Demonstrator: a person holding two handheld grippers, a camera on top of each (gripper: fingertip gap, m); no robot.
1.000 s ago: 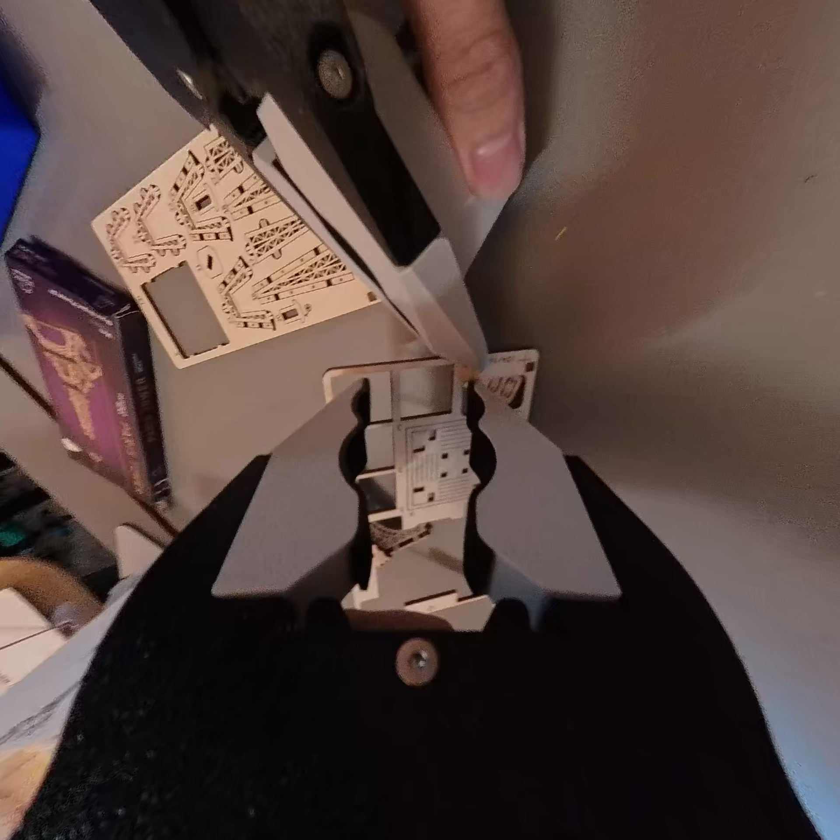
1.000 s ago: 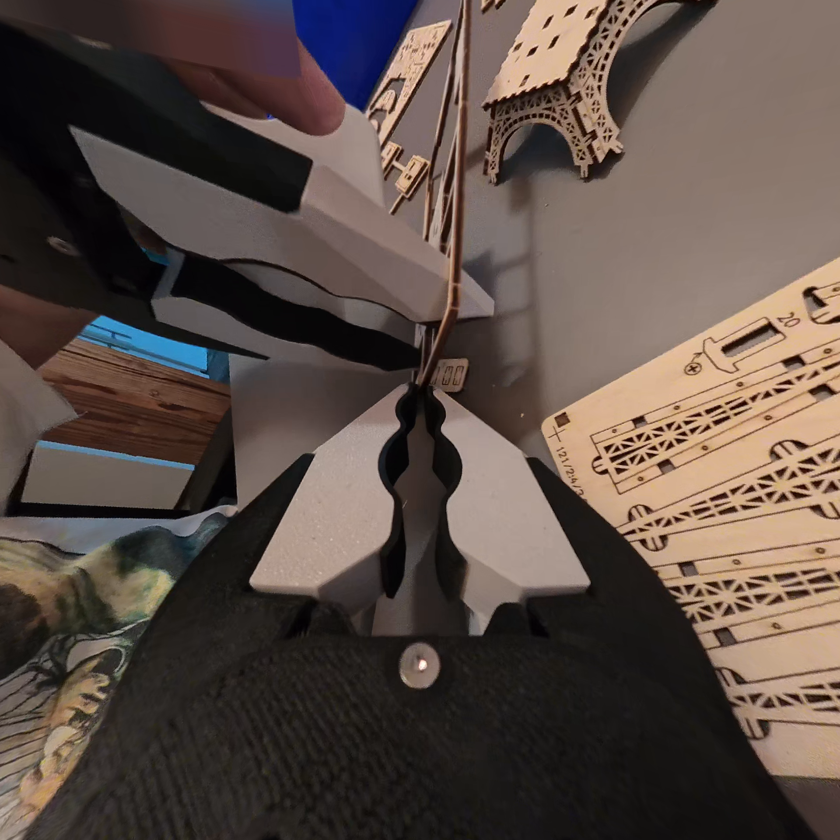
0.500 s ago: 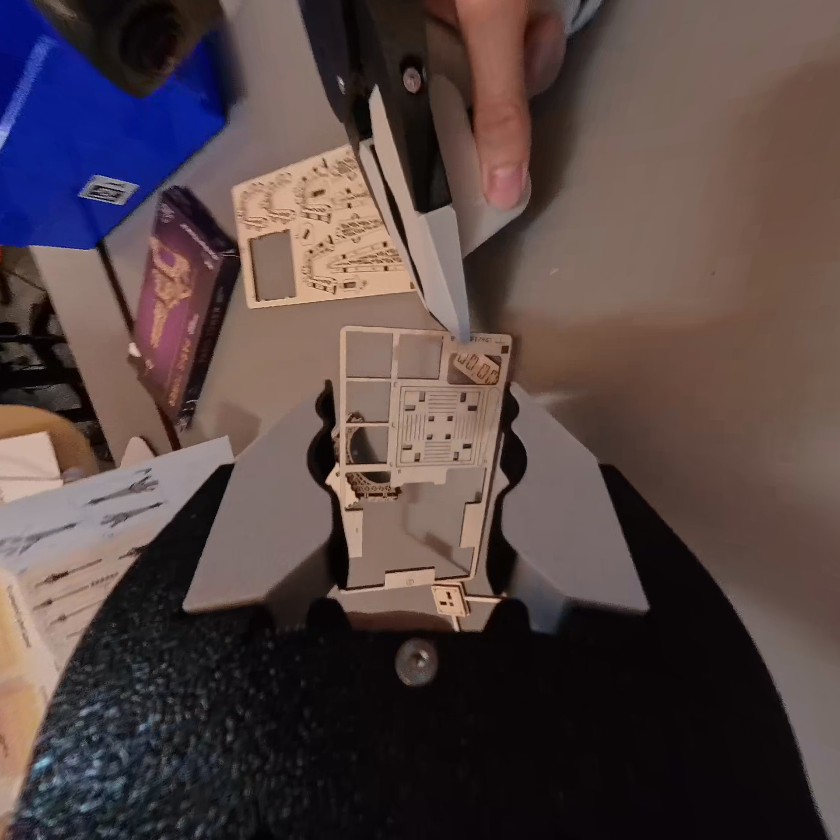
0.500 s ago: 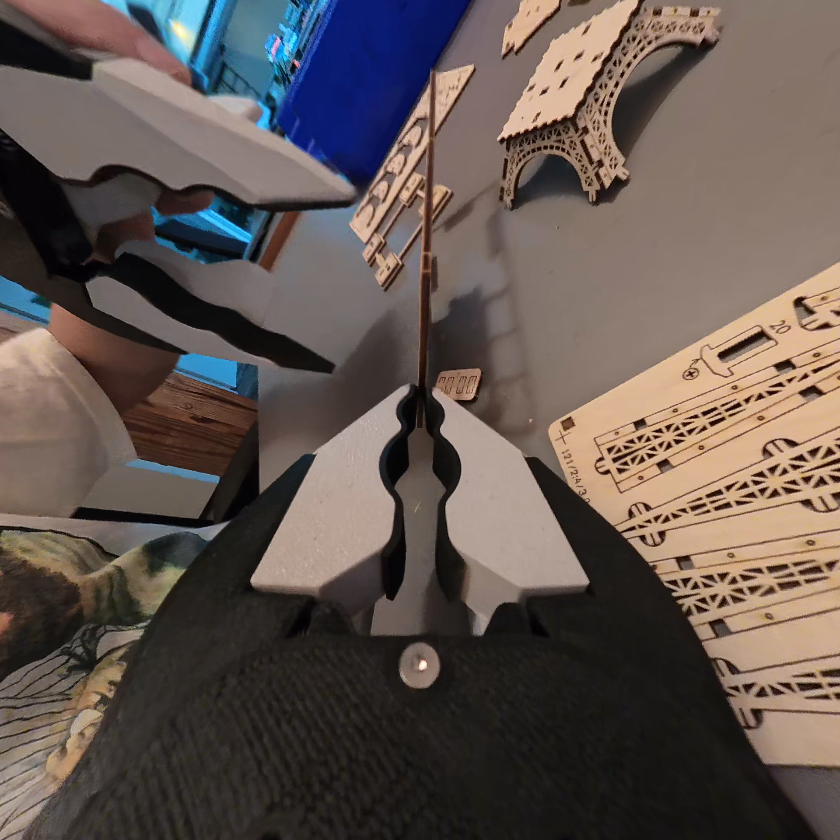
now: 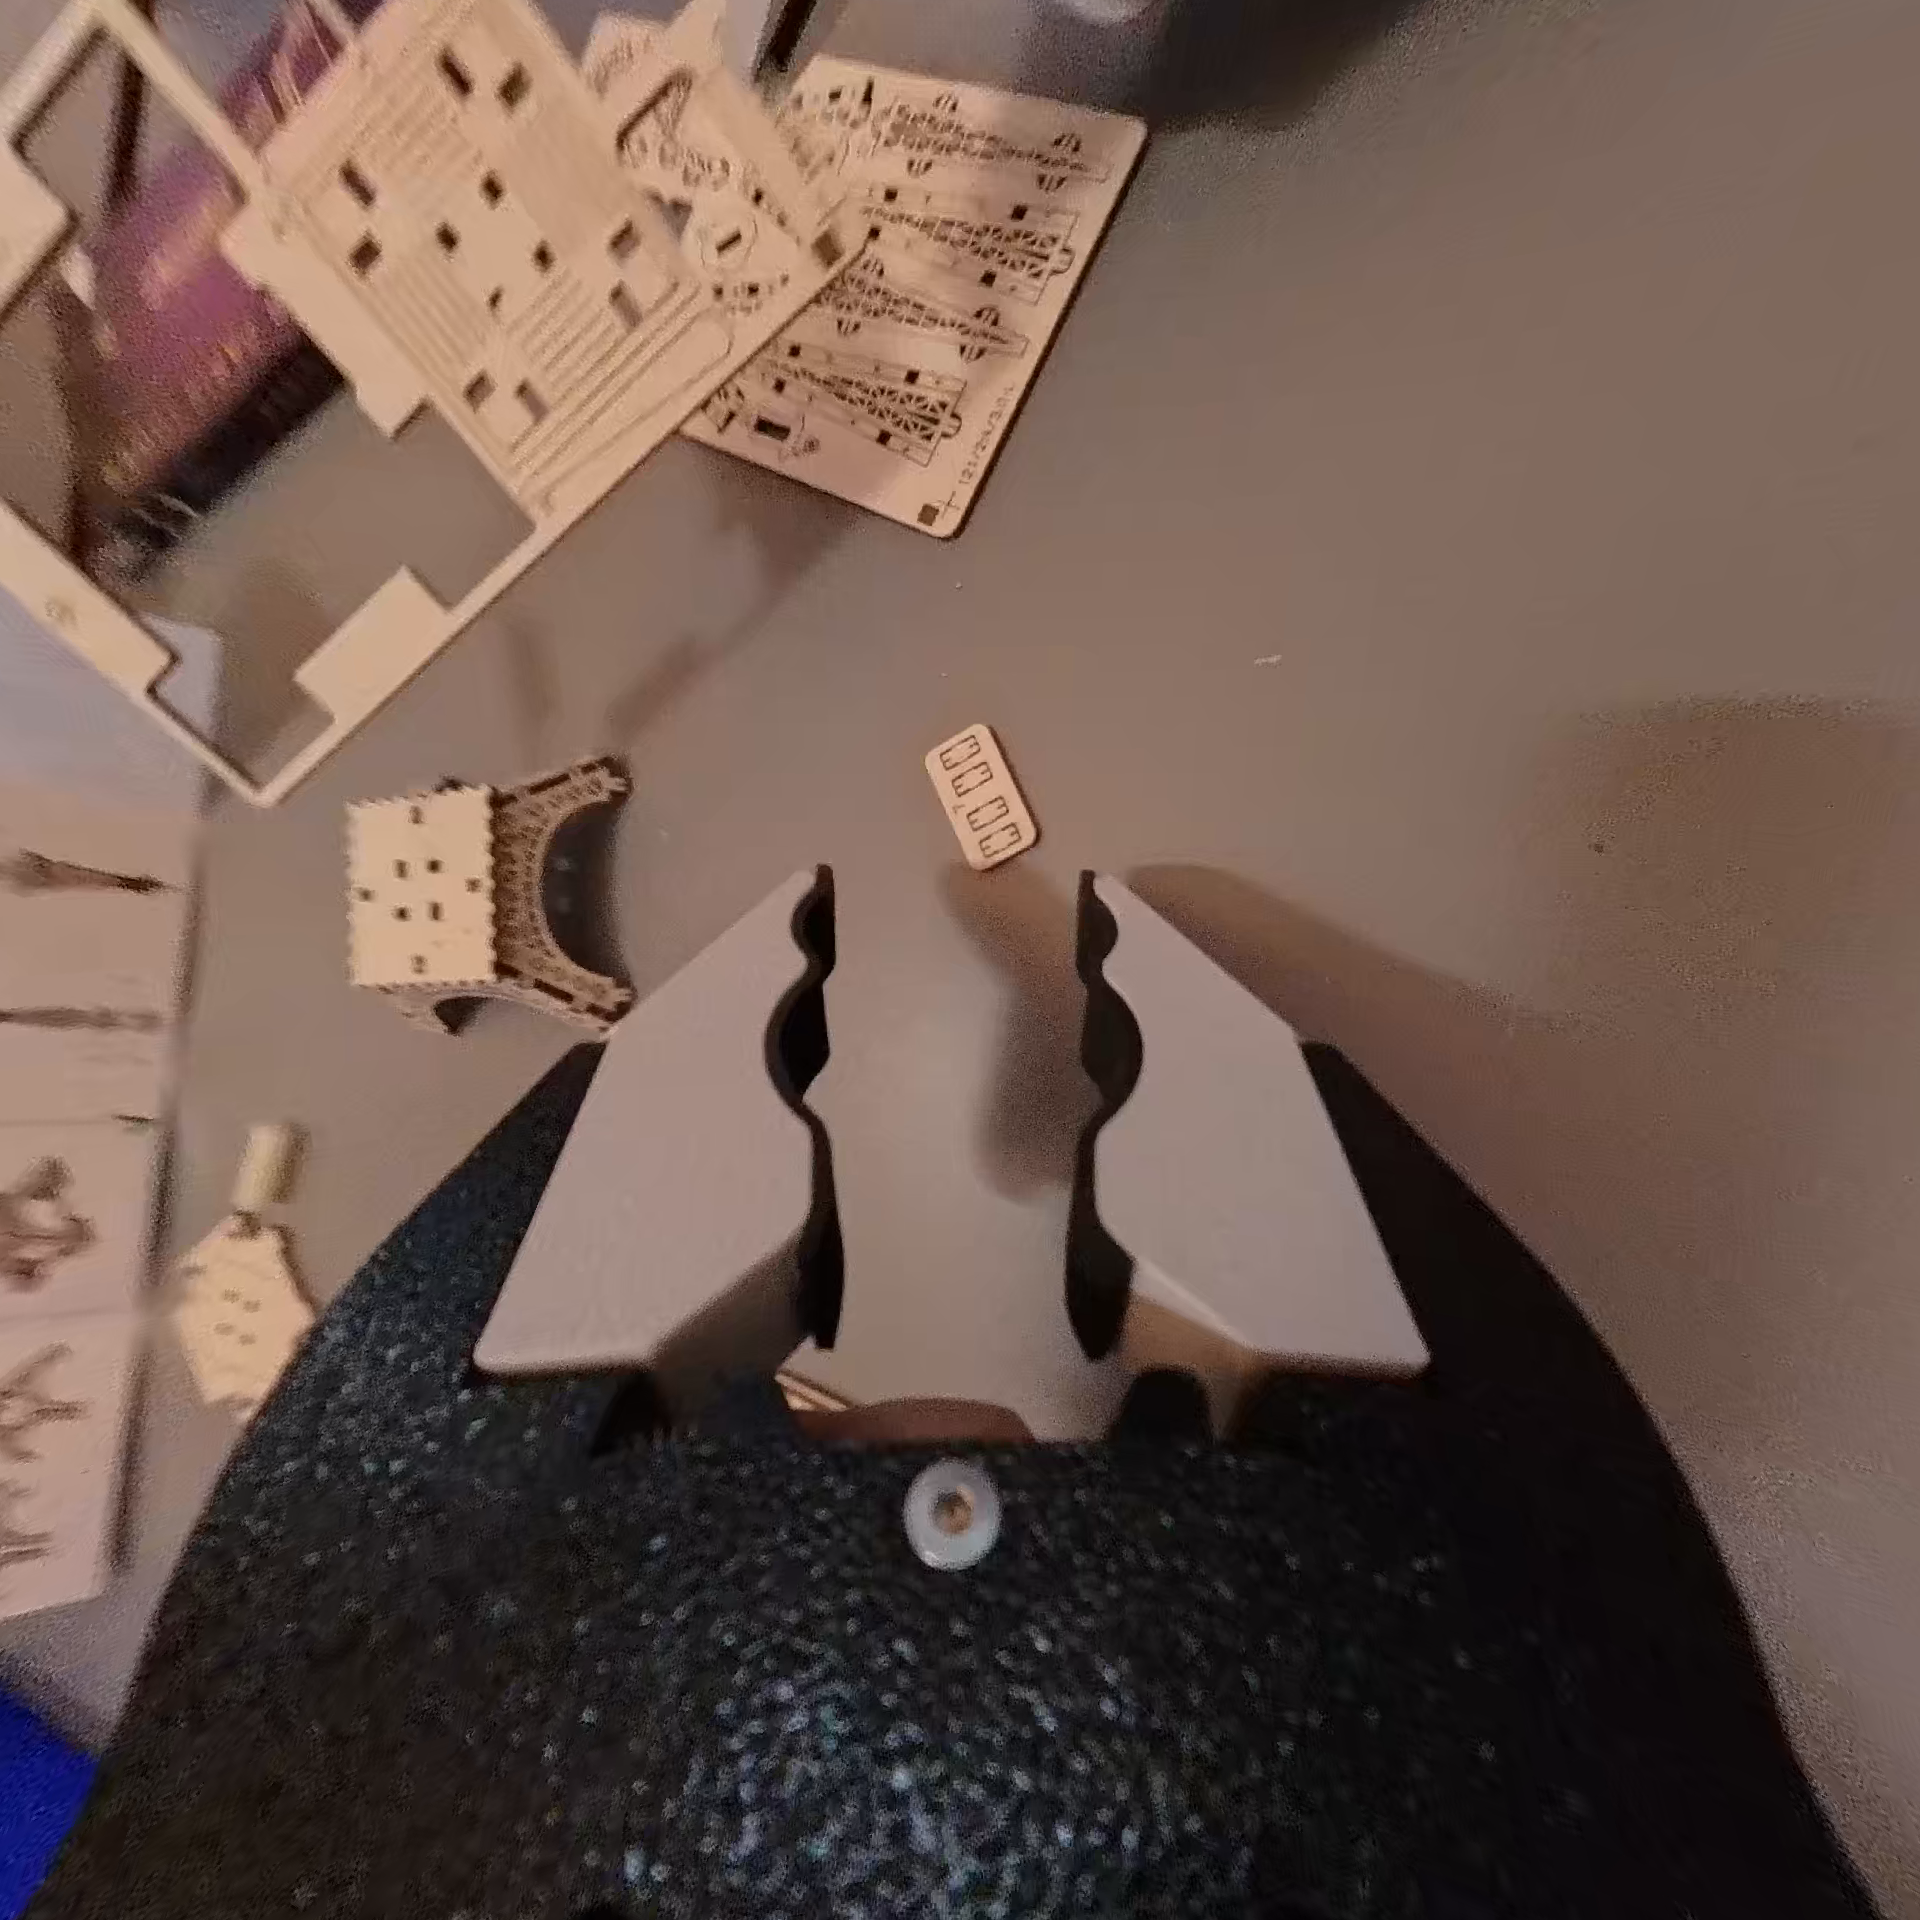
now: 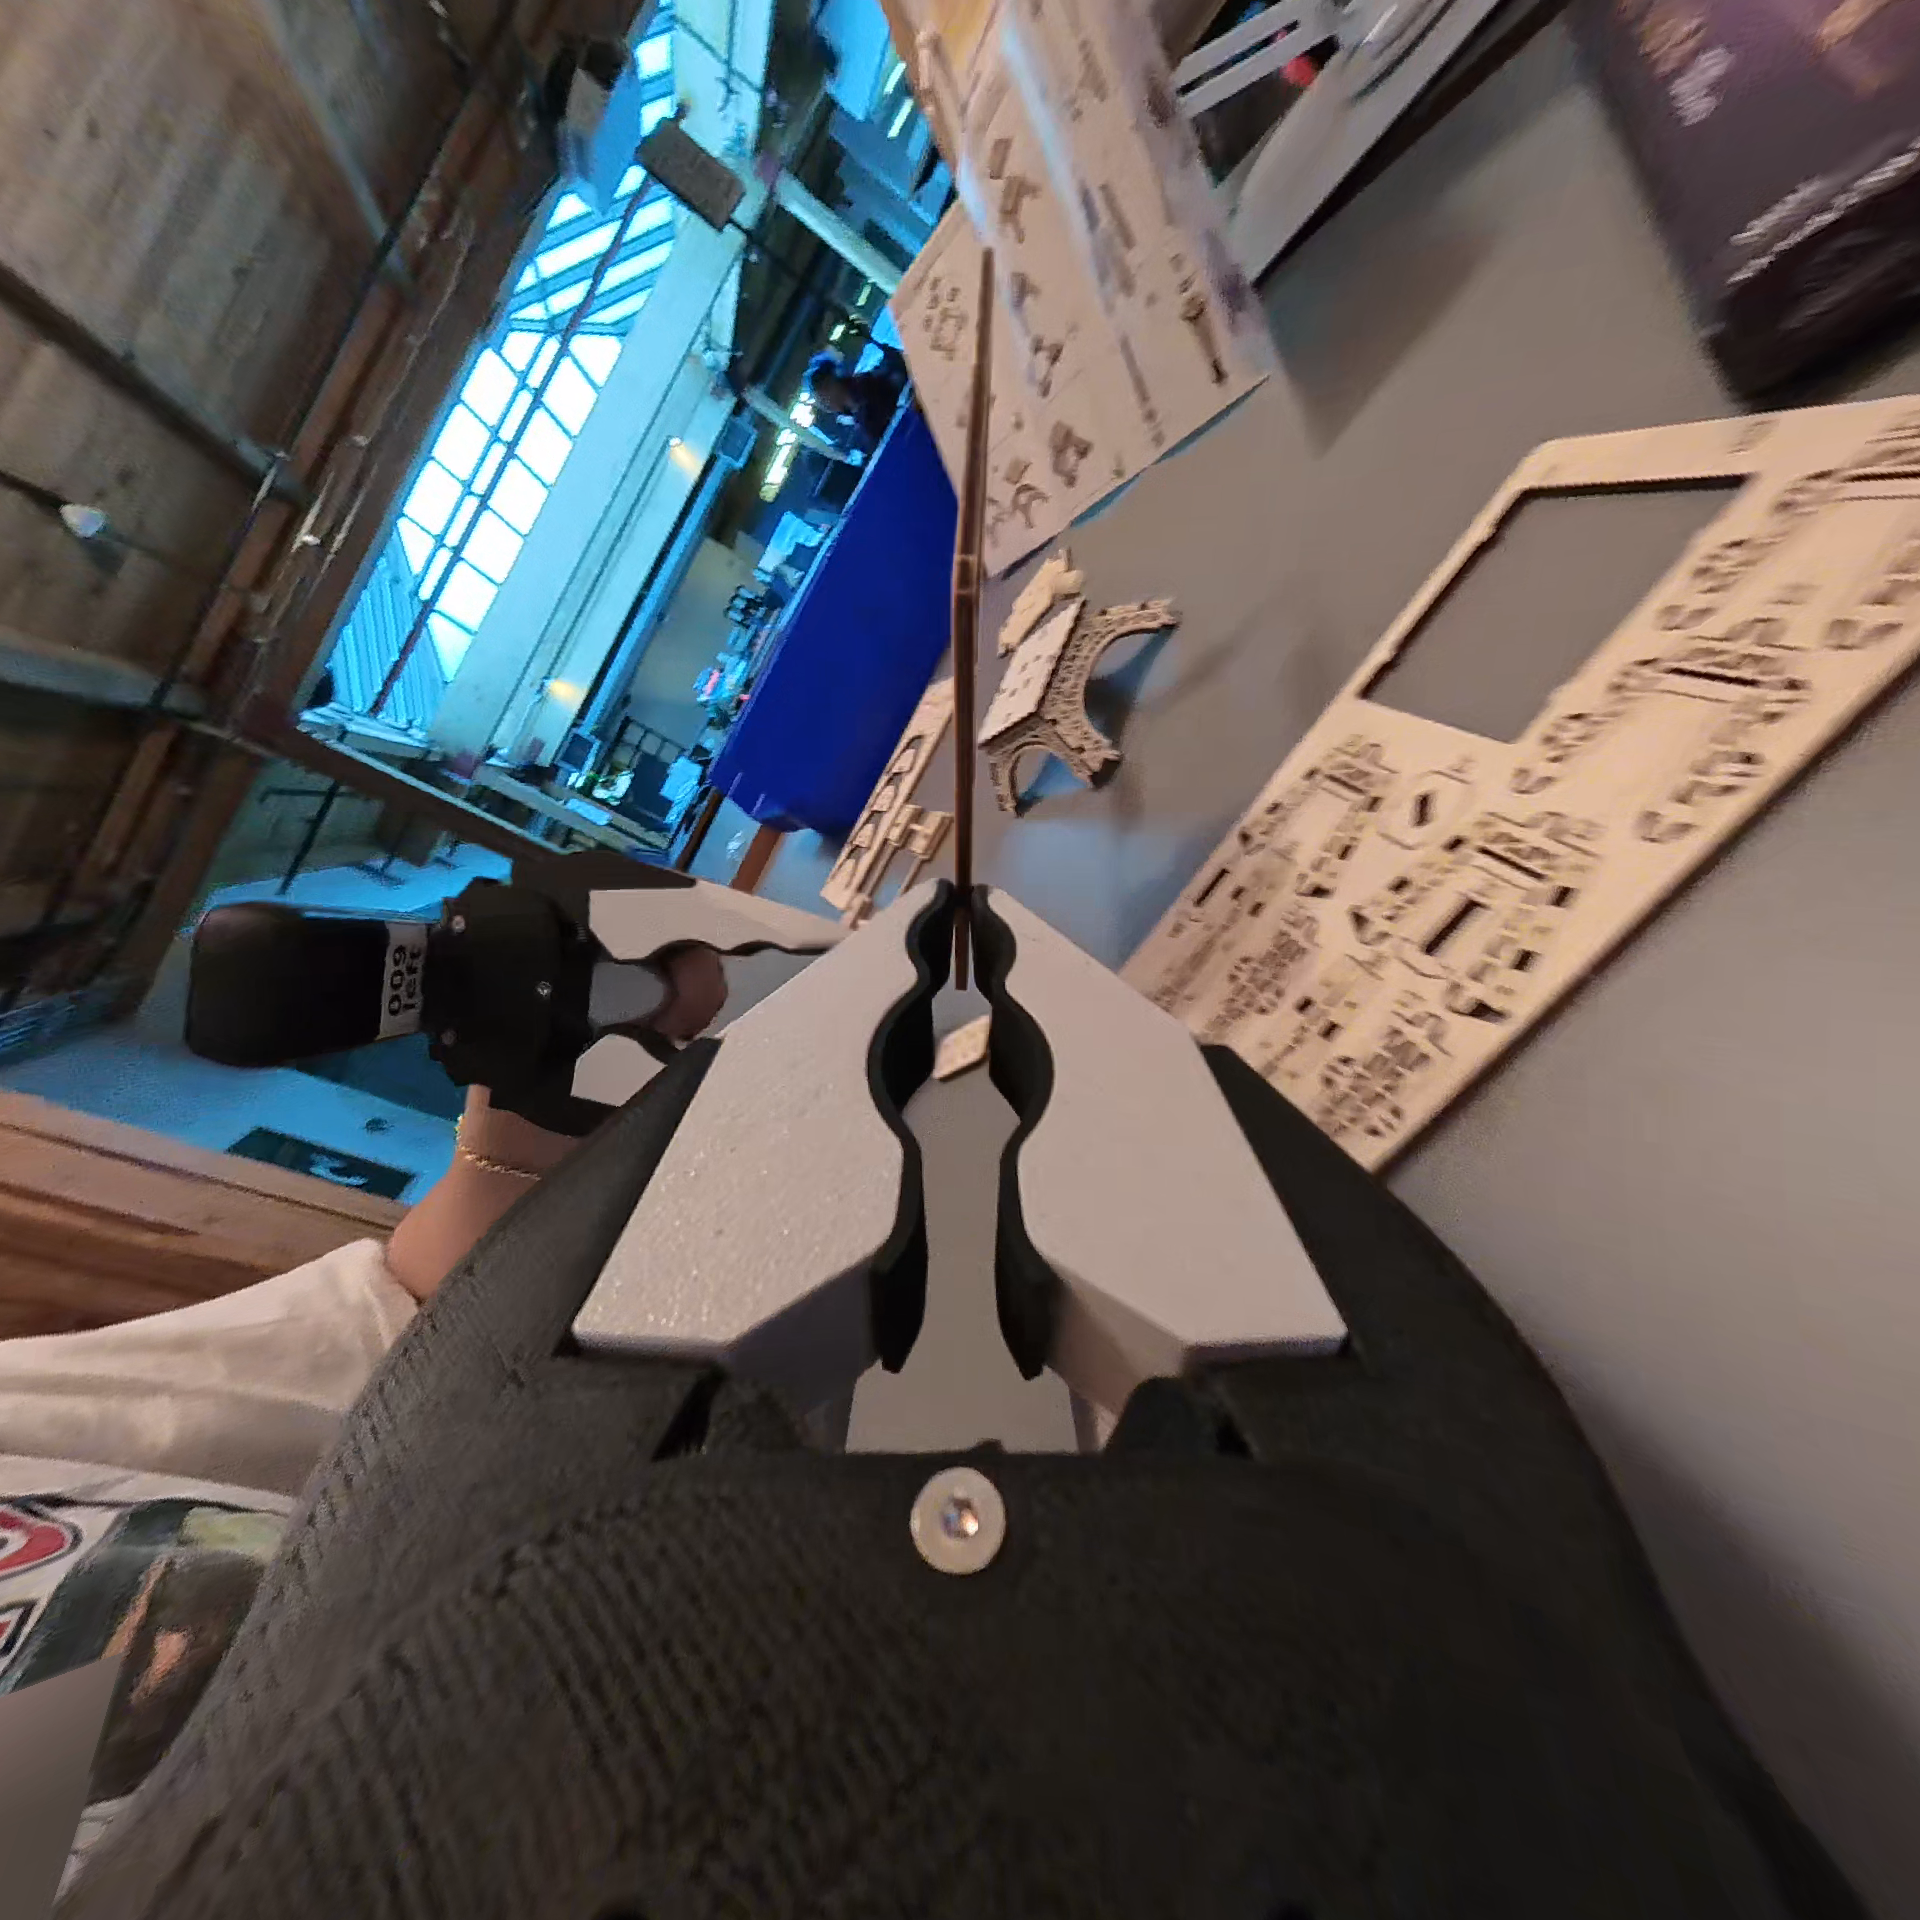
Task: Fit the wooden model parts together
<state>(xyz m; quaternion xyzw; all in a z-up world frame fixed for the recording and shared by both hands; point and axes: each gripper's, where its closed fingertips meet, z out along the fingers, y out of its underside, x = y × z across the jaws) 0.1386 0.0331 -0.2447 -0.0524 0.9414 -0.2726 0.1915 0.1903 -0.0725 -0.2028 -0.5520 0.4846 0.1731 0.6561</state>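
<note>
My left gripper (image 5: pixel 956 883) is open and empty above the grey table (image 5: pixel 1455 520). A small punched-out wooden piece (image 5: pixel 982 795) lies flat just ahead of its tips. The assembled wooden tower base (image 5: pixel 488 899) stands to its left. My right gripper (image 6: pixel 961 904) is shut on a thin wooden parts sheet (image 6: pixel 971 623), held upright and seen edge-on. The same sheet (image 5: pixel 416 312) shows raised and blurred at the upper left of the left wrist view. The right wrist view also shows the left gripper (image 6: pixel 623 956) in a hand, the tower base (image 6: pixel 1070 696) and the small piece (image 6: pixel 961 1049).
Another parts sheet (image 5: pixel 935 291) lies flat at the back, and shows in the right wrist view (image 6: pixel 1507 831). A purple box (image 6: pixel 1766 156) and an instruction sheet (image 6: pixel 1091 260) lie beyond. More loose wooden parts (image 5: pixel 239 1309) lie by the left edge. A blue cloth (image 6: pixel 852 623) hangs behind the table. Some 12 cm of space lies between my two pairs of fingers.
My left gripper has let go of the parts sheet, opened wider and swung away over the table. My right gripper keeps hold of the sheet and has turned with it.
</note>
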